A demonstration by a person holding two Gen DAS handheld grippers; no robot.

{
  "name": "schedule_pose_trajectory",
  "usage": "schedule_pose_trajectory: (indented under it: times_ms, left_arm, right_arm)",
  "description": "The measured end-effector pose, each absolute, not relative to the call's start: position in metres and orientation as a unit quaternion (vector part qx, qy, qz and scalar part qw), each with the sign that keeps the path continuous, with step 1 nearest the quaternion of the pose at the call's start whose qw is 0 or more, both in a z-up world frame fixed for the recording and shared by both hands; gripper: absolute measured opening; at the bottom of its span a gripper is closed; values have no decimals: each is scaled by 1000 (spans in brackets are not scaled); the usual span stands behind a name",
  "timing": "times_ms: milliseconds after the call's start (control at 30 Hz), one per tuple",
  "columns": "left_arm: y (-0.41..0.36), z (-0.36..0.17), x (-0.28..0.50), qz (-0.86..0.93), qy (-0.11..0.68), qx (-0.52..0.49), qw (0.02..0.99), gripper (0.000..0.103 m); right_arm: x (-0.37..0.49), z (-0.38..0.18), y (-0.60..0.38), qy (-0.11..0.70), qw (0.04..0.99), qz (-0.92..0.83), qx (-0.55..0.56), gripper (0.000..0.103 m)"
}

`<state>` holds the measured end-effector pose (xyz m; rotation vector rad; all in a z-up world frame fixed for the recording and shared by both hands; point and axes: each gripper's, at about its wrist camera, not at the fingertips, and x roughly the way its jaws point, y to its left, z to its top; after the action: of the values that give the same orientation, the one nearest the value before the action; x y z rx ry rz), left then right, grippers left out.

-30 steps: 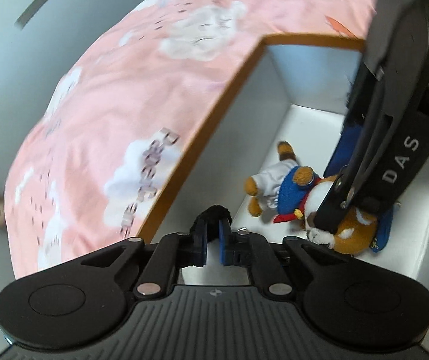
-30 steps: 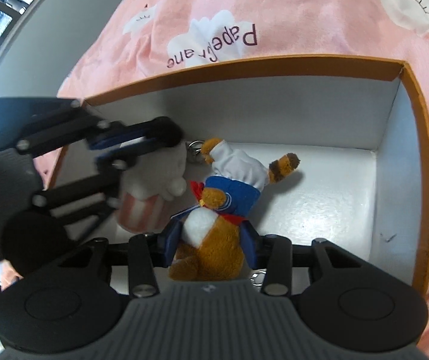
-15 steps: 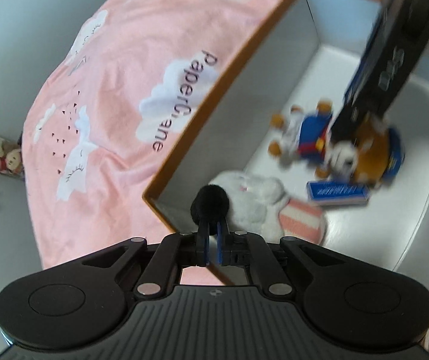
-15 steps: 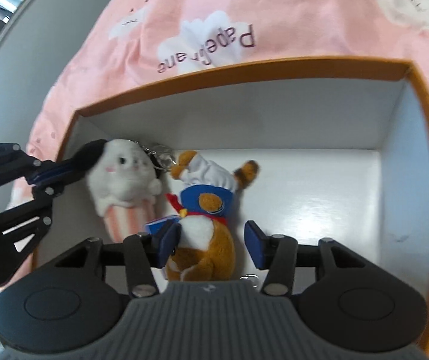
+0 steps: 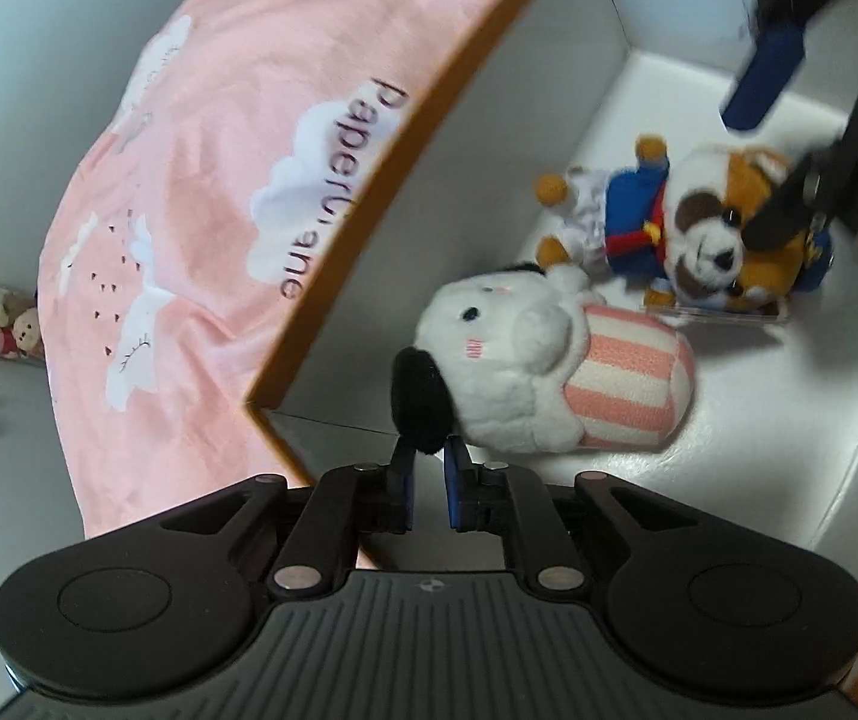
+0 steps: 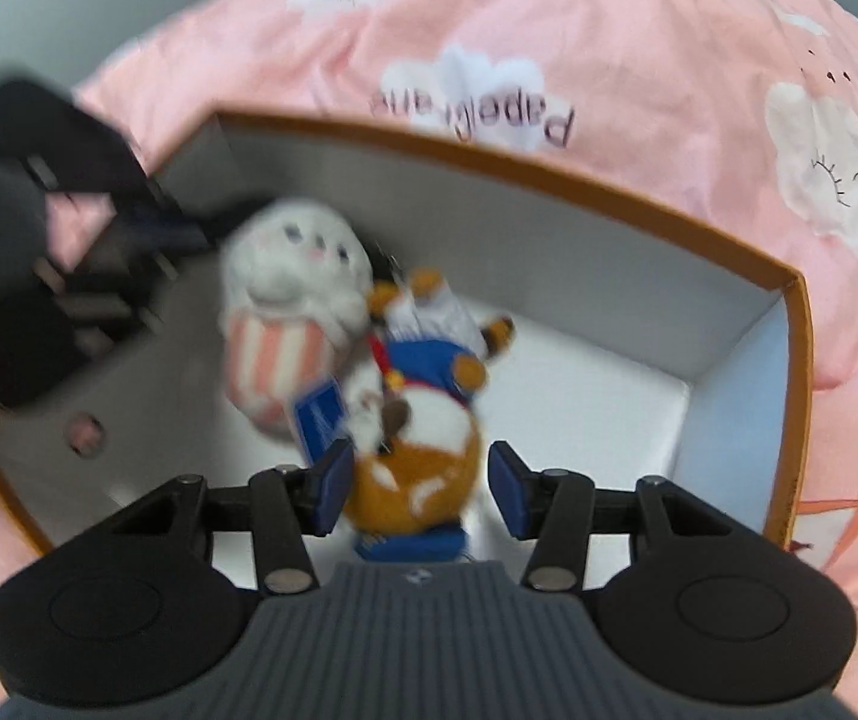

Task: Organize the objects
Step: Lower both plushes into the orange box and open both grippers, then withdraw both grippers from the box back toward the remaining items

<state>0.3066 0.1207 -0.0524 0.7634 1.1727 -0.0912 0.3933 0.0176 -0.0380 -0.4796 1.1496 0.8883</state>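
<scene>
- The left claw (image 5: 427,471) is opening, its pads barely apart around the black ear (image 5: 420,402) of the white plush (image 5: 525,372), which is lying inside the box (image 5: 369,228).
- The right claw (image 6: 420,483) is standing apart, straddling the brown dog plush (image 6: 414,468) without gripping it.
- Risk — the ear could be snagging as the left claw backs off, dragging the plush over the near wall.
- Both toys are crowding the near-left corner; the far-right floor is lying open.
</scene>
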Motion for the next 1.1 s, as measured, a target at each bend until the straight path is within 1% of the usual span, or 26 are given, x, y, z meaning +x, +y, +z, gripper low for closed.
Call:
schedule_pose_trajectory:
  times_ms: [67,100,167,233,367,433,533,600,733,867,1100]
  left_arm:
    - [121,-37,301,-49,532,326,780,20]
    - [122,-30,299,-55,528,306,790,21]
    - [124,-18,302,-63,515,261,814,23]
    - [120,-11,303,-75,504,228,830,25]
    - [105,-23,316,-72,495,244,831,25]
    - [102,-33,321,-68,509,248,822,25]
    - [109,-46,326,-66,533,242,808,25]
    - [114,-46,323,-59,534,231,811,25]
    - [128,-42,320,-39,541,180,820,25]
    - [139,-40,316,-27,548,142,824,21]
    - [151,-46,325,-9,550,82,831,21]
  right_arm:
    - [395,-44,19,521,718,403,-223,52]
    - [399,-46,18,529,714,407,-212,49]
    - [409,-50,16,554,703,409,-179,44]
    - [421,-55,12,577,703,393,-136,43]
    - [447,-69,-4,614,704,358,-26,42]
    - [451,-73,-8,623,695,360,0,42]
    - [454,-74,-7,622,692,367,1,42]
    - [453,-73,-3,619,688,377,-11,41]
    - [446,-69,16,610,676,412,-36,40]
    - [444,-72,30,619,661,423,-29,40]
    - [446,-76,40,623,665,411,-25,39]
